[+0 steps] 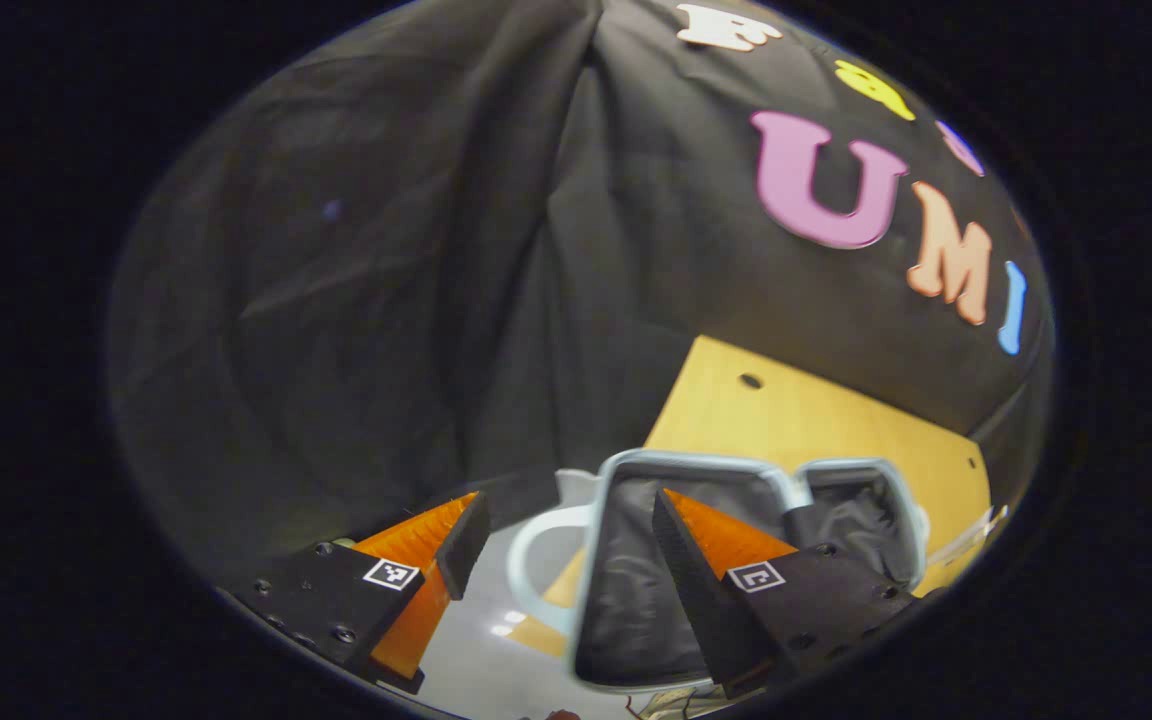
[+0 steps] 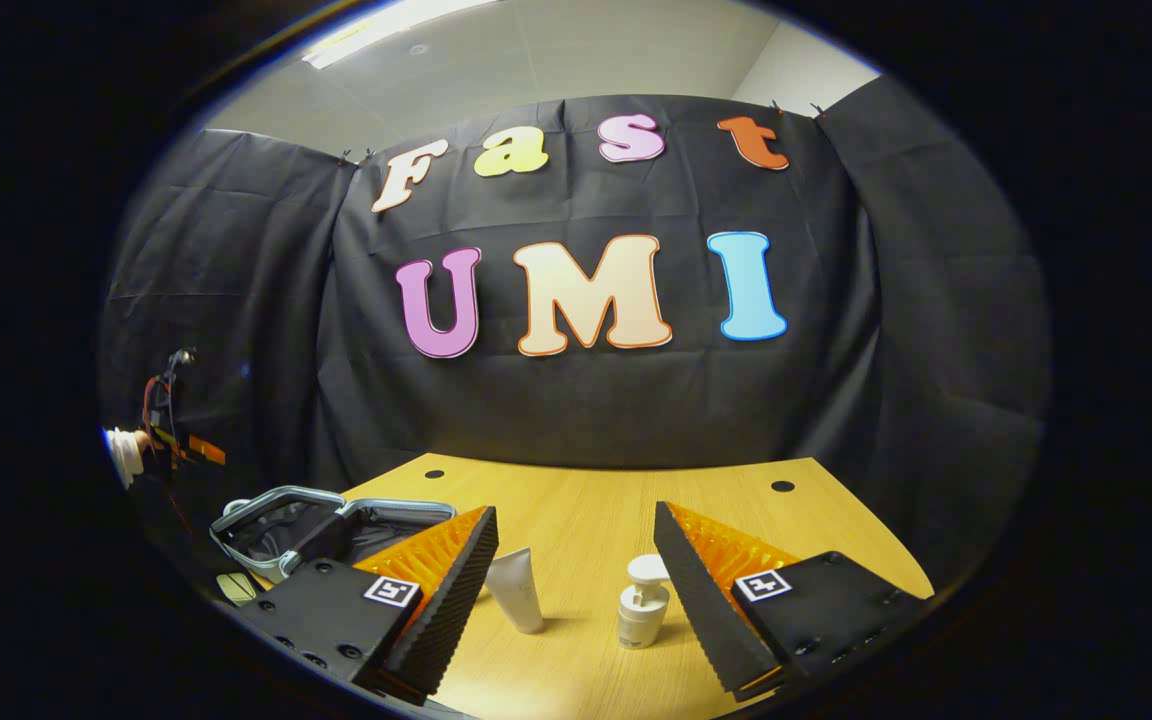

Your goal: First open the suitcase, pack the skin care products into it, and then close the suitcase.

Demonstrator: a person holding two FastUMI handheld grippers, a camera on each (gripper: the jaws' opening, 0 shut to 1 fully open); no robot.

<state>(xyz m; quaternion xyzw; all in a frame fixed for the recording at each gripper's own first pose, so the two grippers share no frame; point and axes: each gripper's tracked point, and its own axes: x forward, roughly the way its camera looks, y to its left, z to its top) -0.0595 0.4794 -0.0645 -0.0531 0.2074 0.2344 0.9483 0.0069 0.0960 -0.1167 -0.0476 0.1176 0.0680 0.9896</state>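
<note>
wooden table [image 2: 586,500] | black cloth wall [image 2: 586,400] | white ceiling [image 2: 556,50]

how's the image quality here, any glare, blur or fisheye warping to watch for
Left gripper view: dim and tilted, the open suitcase bent by the fisheye, small glare spots on the pale surface near its handle. Right gripper view: brighter and sharp, a ceiling light glares at the top, the table edge bows, the tube and pump bottle cast soft shadows.
</note>
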